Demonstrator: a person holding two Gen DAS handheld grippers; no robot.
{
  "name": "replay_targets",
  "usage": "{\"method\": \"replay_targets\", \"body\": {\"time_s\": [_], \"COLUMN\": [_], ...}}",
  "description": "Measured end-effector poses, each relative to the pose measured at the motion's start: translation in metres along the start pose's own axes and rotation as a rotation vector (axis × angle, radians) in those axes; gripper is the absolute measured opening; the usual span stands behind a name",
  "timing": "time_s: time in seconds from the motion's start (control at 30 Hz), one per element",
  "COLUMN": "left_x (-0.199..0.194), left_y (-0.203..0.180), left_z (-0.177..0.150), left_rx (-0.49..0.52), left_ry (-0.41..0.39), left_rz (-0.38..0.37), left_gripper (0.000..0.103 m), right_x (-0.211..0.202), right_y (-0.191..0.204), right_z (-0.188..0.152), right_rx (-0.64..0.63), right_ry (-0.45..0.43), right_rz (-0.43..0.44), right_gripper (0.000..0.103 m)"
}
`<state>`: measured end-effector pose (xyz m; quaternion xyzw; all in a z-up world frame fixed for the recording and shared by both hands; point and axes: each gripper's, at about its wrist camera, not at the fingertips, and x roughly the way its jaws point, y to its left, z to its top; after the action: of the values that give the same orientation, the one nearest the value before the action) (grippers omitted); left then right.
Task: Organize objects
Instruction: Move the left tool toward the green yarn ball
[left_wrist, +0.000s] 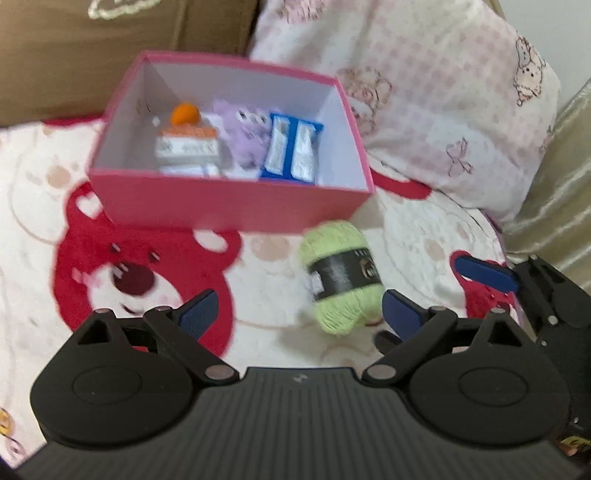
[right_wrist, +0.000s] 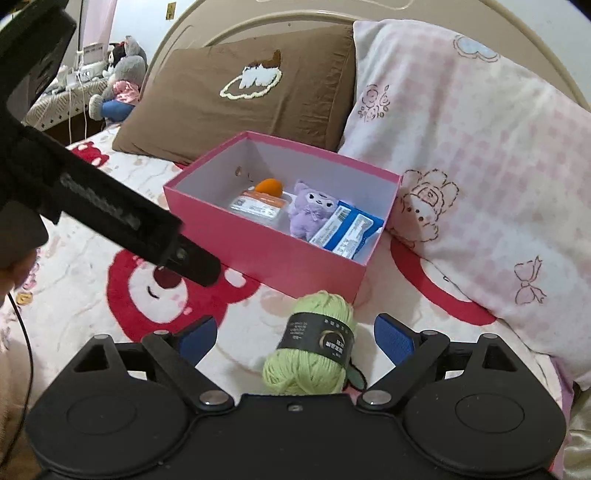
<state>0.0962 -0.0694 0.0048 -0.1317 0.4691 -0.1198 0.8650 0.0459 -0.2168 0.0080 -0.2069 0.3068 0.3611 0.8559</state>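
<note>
Left wrist view: your left gripper (left_wrist: 299, 314) is spread wide over the bedspread (left_wrist: 266, 288), holding nothing; the green yarn ball (left_wrist: 341, 277) lies just ahead, in front of the pink box (left_wrist: 229, 206).

Right wrist view: your right gripper (right_wrist: 295, 338) is spread too, the yarn lying between its fingers, unpinched.

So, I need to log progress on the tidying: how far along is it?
Mostly done: the pink box already holds a purple plush, blue packets, a labelled carton and an orange ball. The right tongs are open around the green yarn on the bed, not gripping. Left: box it.
</note>
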Motion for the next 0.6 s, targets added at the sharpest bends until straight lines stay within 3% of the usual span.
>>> {"method": "replay_targets", "body": {"time_s": [0.23, 0.33, 0.47, 0.6], "left_x": [0.031, 0.041, 0.050, 0.064], "left_y": [-0.006, 0.006, 0.018, 0.021], "left_z": [-0.012, -0.009, -0.007, -0.008], "left_rx": [0.016, -0.024, -0.039, -0.041], "left_ry": [0.049, 0.098, 0.084, 0.085], "left_rz": [-0.045, -0.083, -0.051, -0.099], "left_gripper": [0.095, 0.095, 0.095, 0.095], "right_x": [0.021, 0.029, 0.034, 0.041], "right_y": [-0.011, -0.017, -0.022, -0.027], "right_z": [-0.015, -0.023, -0.032, -0.033], "right_rx": [0.050, 0.062, 0.084, 0.108], "right_ry": [0.029, 0.049, 0.041, 0.018], "right_rz": [-0.008, 0.044, 0.123, 0.100], "right_gripper": [0.094, 0.094, 0.094, 0.094]}}
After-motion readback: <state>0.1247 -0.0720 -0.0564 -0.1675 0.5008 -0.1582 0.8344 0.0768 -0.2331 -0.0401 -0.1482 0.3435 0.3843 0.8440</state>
